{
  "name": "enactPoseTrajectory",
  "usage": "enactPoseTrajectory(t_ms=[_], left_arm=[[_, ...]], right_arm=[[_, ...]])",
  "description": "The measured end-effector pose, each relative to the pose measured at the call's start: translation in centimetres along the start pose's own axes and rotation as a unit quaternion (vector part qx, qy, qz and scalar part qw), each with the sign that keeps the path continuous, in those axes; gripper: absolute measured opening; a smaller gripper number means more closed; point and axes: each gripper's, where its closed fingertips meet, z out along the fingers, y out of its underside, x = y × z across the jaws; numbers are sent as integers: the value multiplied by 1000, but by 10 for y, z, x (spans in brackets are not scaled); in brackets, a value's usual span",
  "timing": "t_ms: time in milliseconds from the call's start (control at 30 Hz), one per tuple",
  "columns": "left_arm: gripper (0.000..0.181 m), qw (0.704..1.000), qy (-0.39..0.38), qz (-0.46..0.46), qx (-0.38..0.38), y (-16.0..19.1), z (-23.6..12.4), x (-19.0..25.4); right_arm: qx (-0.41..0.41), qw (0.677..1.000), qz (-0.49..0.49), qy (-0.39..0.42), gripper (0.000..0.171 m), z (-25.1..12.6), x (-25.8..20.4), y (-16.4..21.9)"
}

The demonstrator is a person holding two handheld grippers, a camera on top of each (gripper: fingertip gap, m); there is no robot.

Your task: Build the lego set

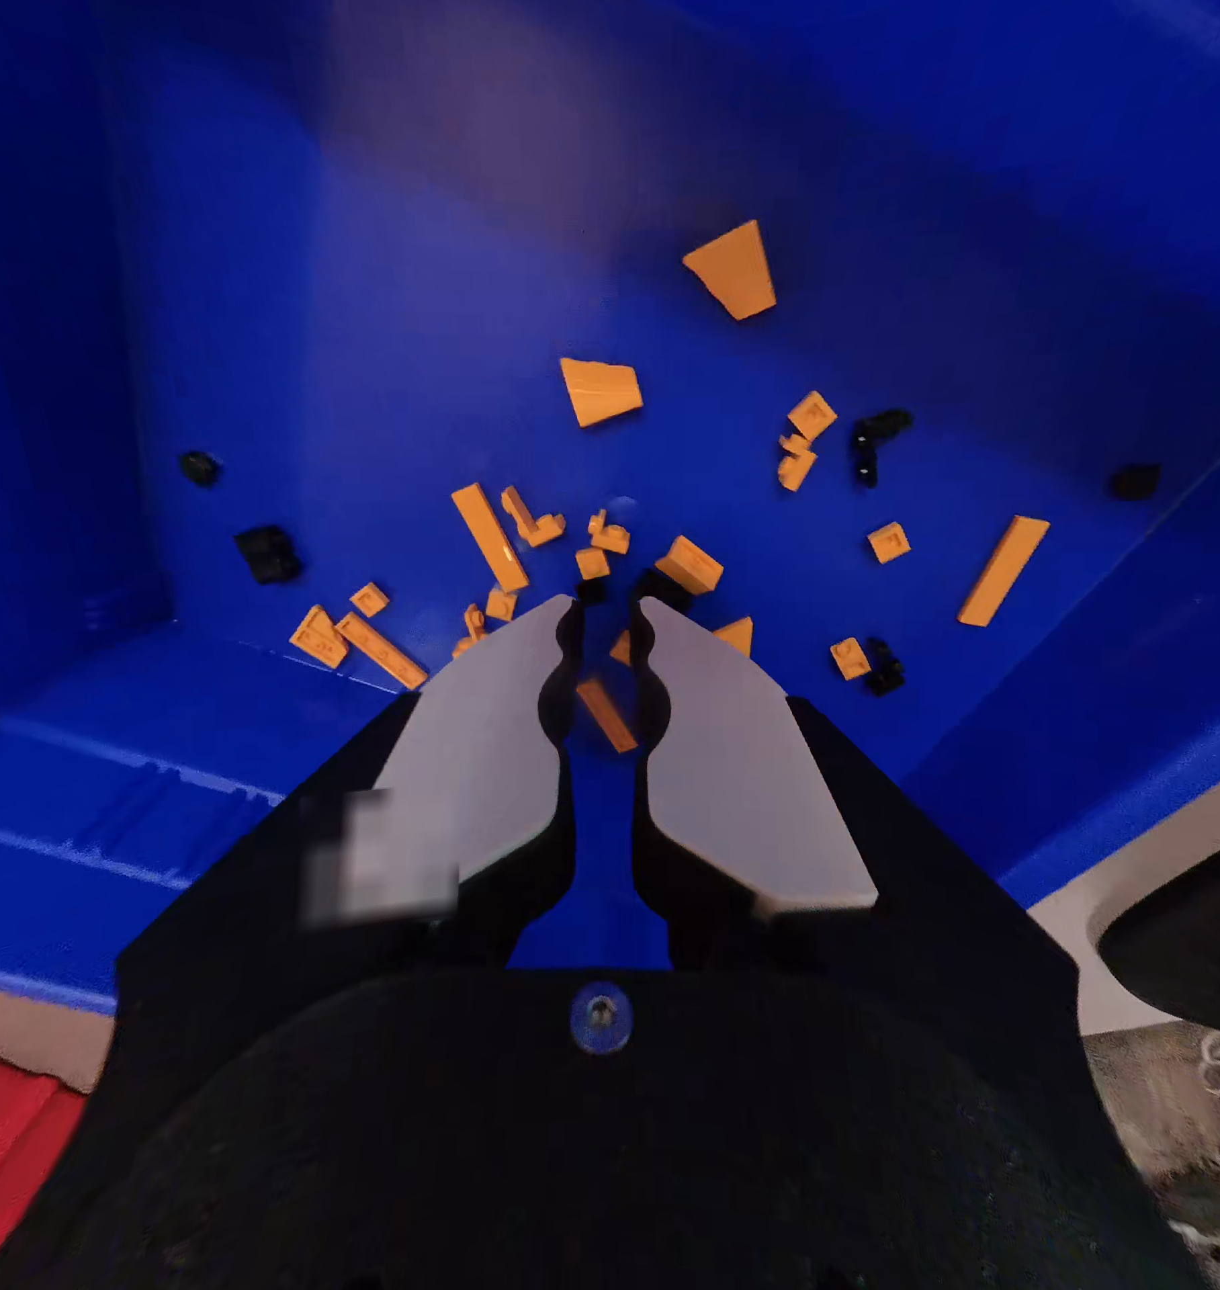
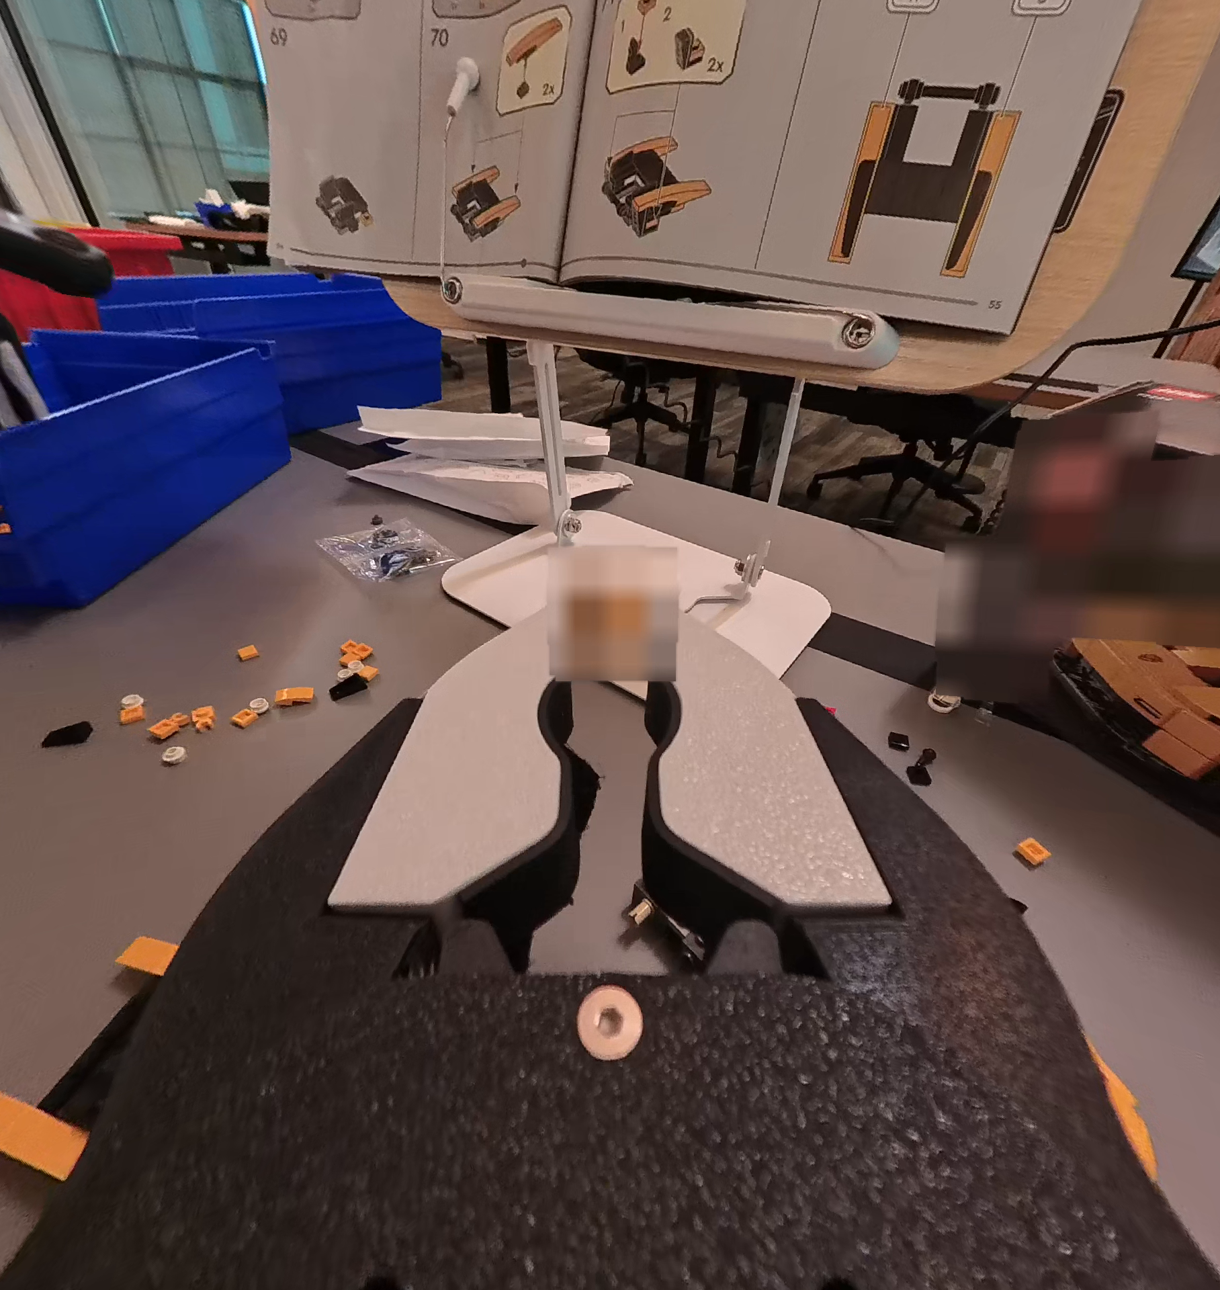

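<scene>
My left gripper [image 1: 606,606] is down inside a blue bin [image 1: 314,349], jaws a narrow gap apart and holding nothing. Its tips hover over scattered orange pieces: a long plate [image 1: 488,537], a brick [image 1: 689,564], a wedge [image 1: 601,391], and a plate [image 1: 606,713] seen between the fingers. A small black piece [image 1: 591,592] lies just past the tips. My right gripper [image 2: 613,628] is over the grey table [image 2: 174,872]. A blurred patch with an orange tint covers its tips. The open instruction booklet [image 2: 663,139] stands ahead of it.
Blue bins [image 2: 139,447] stand at the left, with the left gripper [image 2: 7,335] in the near one. Loose orange, black and grey pieces [image 2: 244,712] and a parts bag [image 2: 384,555] lie on the table. A partly built orange model [image 2: 1186,705] sits right. Tip to tip, the grippers are about 50 cm apart. Between my right fingertips and the partly built orange model [image 2: 1186,705] there is roughly 25 cm.
</scene>
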Motion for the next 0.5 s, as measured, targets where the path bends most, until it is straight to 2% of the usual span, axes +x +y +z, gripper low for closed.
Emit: enactPoseTrajectory(t_ms=[500], left_arm=[[15,998,51,-32,-29,-4,20,-4]], right_arm=[[-6,1000,7,-1,15,1,3,3]])
